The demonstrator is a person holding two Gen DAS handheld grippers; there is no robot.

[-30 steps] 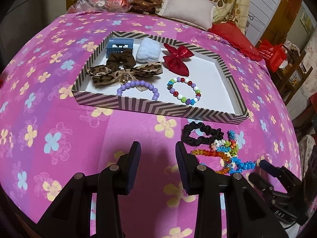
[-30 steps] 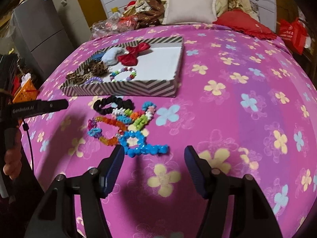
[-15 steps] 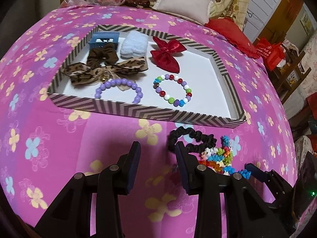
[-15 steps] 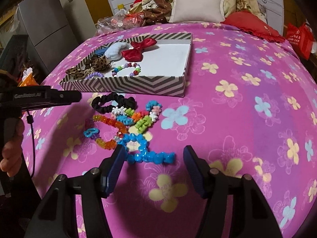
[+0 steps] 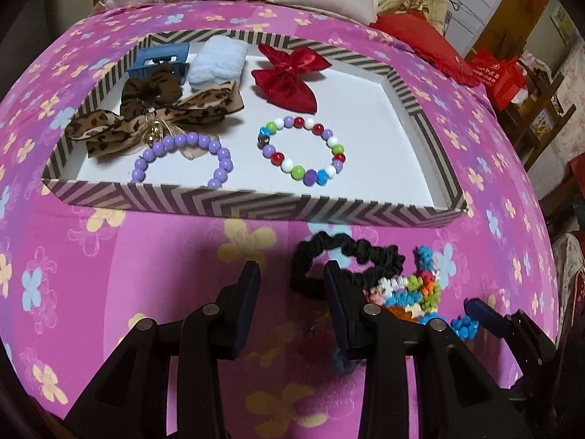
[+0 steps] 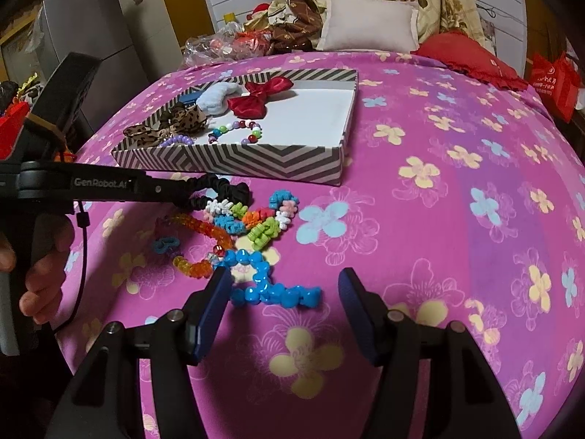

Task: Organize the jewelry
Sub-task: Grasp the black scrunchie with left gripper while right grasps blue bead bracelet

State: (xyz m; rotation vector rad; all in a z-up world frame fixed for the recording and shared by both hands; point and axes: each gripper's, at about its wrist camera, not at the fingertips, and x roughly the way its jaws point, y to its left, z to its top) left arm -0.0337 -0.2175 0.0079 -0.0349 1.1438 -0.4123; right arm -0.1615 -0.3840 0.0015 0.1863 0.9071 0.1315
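Left claw (image 5: 289,285) hovers low over the bed (image 5: 109,256), jaws partly open & holding nothing, its right finger at the near edge of a black scrunchie (image 5: 343,256) lying just in front of the striped box (image 5: 256,206). In the right wrist view the left claw's tip reaches the scrunchie (image 6: 226,190) from the side; whether it touches can't be told. Right claw (image 6: 283,292) is wide open, empty, set over the blue bead string (image 6: 270,289), w/ its left finger just beside the orange bead bracelet (image 6: 204,232).

Loose pile on the pink flowered cover, near the box front: scrunchie, multicolor bead strand (image 6: 256,216), orange bracelet, blue string, a small blue ring (image 6: 166,245). All overlap or touch.

Inside the box, on its white floor: purple bead bracelet (image 5: 182,157) at the front wall, multicolor bead bracelet (image 5: 303,150) beside it, leopard bow (image 5: 153,120) partly over the purple one, brown bow (image 5: 150,89), blue hair claw clip (image 5: 161,60), pale blue fuzzy piece (image 5: 217,62), red bow (image 5: 289,77). The box's right half is bare.

Person's left hand (image 6: 40,259) grips the left tool's handle. A cream pillow (image 6: 369,23) & red cushion (image 6: 464,55) sit at the bed's far end.
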